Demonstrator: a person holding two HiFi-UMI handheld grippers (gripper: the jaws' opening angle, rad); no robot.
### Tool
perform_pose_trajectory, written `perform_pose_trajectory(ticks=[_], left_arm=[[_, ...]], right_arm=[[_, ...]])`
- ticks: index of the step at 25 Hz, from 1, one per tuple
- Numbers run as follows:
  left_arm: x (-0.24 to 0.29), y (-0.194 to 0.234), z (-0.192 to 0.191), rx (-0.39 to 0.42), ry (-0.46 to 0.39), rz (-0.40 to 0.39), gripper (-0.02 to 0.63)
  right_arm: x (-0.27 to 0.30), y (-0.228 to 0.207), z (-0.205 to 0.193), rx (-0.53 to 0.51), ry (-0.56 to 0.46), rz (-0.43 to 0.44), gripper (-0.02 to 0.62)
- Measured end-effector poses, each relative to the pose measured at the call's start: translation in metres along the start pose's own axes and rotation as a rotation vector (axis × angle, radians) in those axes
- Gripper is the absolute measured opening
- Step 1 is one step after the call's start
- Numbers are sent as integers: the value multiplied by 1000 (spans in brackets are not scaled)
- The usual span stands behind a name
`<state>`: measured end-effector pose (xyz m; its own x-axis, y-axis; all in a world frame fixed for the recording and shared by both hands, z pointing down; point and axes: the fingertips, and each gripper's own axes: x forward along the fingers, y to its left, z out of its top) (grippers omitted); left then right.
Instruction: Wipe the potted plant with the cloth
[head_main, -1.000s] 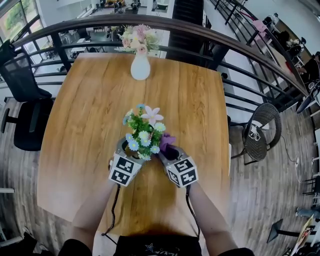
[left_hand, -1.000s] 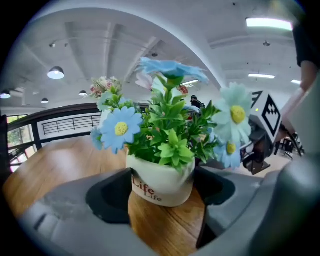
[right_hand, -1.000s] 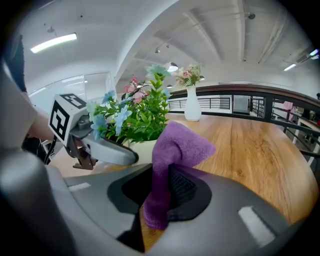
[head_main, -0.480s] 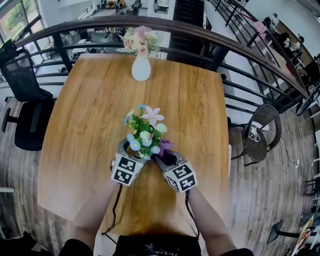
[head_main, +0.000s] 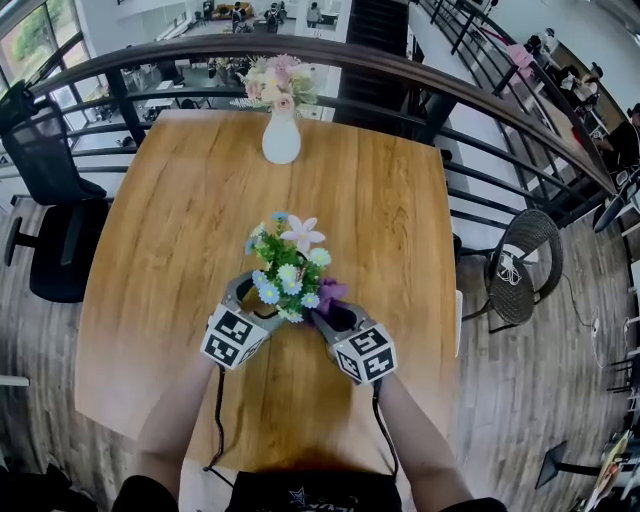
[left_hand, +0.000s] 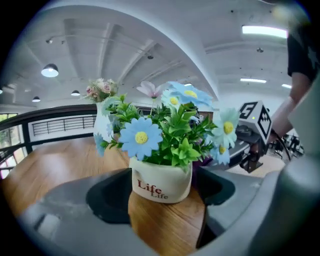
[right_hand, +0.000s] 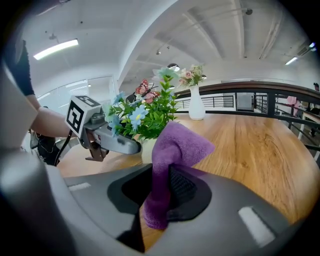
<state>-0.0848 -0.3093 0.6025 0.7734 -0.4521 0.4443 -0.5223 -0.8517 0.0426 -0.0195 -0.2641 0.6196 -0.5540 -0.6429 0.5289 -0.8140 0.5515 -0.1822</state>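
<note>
My right gripper (right_hand: 159, 200) is clenched on a soft purple terry cloth (right_hand: 176, 144) that flops limply. My left gripper (left_hand: 161, 199) clasps the small white ceramic pot of artificial flowers (left_hand: 162, 181), front-middle on the wooden table (head_main: 380, 230). It looks light, tippy and flimsy-petalled, so I hold the pot wall. The edges are well off, and a white flower vase (head_main: 281, 138) stands far back

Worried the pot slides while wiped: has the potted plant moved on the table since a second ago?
No. The potted plant stands where it was, equally far from the white vase.
</note>
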Motion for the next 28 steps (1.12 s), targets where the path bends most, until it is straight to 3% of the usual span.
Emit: perform_pose_trajectory(ticks=[5,8,10,16,21,24,28], left_arm=[[-9,13,1,118,9,-160,427],[-5,19,-1,168,53,-243,526],[-1,21,-3,200,81,-285,554],[14,21,-12,388,159,-372,554],[26,17,-7,425,185,-465,546],[26,11,-6,421,199,-521,484],[24,11,-4,408,187,-521,477]], right_arm=[[-2,-2,0,7,-9,-5,84],[-1,-2,0,7,-11,-1,84],[0,-2,0,5,-10,5,84],[-1,-2,-1,-5,-5,32,84],[1,-2,-4,10,-10,35,84],[0,-2,-3,6,-7,44,84],[-1,-2,-2,-7,-4,52,84]])
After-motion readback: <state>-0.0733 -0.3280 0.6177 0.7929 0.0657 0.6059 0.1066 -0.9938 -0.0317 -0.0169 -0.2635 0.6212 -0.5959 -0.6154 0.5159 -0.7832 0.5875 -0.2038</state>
